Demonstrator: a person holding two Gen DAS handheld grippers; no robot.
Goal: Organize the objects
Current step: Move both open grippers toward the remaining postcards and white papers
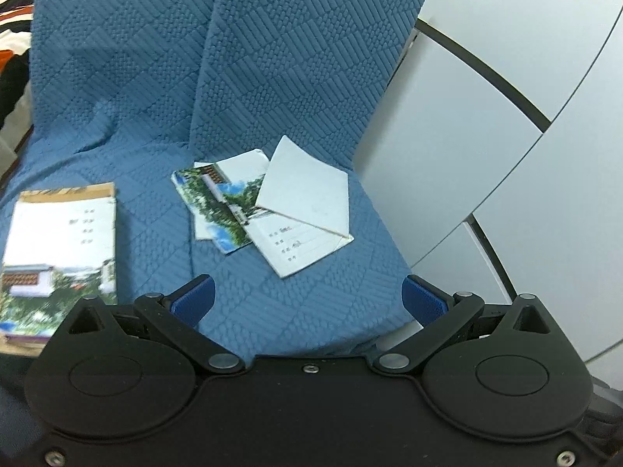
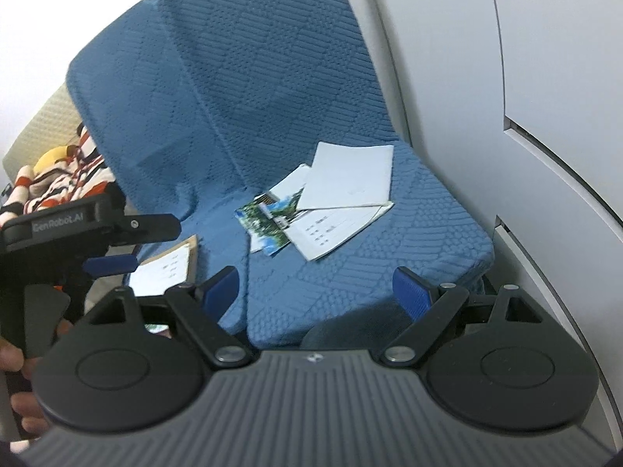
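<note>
Blue quilted sofa cover (image 1: 128, 89) is carrying loose, overlapping white paper booklets (image 1: 272, 210), lying ahead of both released, empty tongs: left (image 1: 307, 299), right (image 2: 315, 290).

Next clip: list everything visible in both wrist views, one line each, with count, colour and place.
Sofa cover: one, blue quilted, over seat and backrest.
Loose booklets: about three, white with green-blue photo covers, overlapping in a pile on the right seat cushion; the top one lies open.
Separate booklet: one, white with tan edge and photo cover, flat on the left cushion.
Cabinet panels: pale grey, right of the sofa.
Striped fabric: red, white, black, beyond the sofa's left end.
Left gripper: black, blue pads, open, empty.
Right gripper: black, blue pads, open, empty.
Hand: one, holding the left gripper.
</note>
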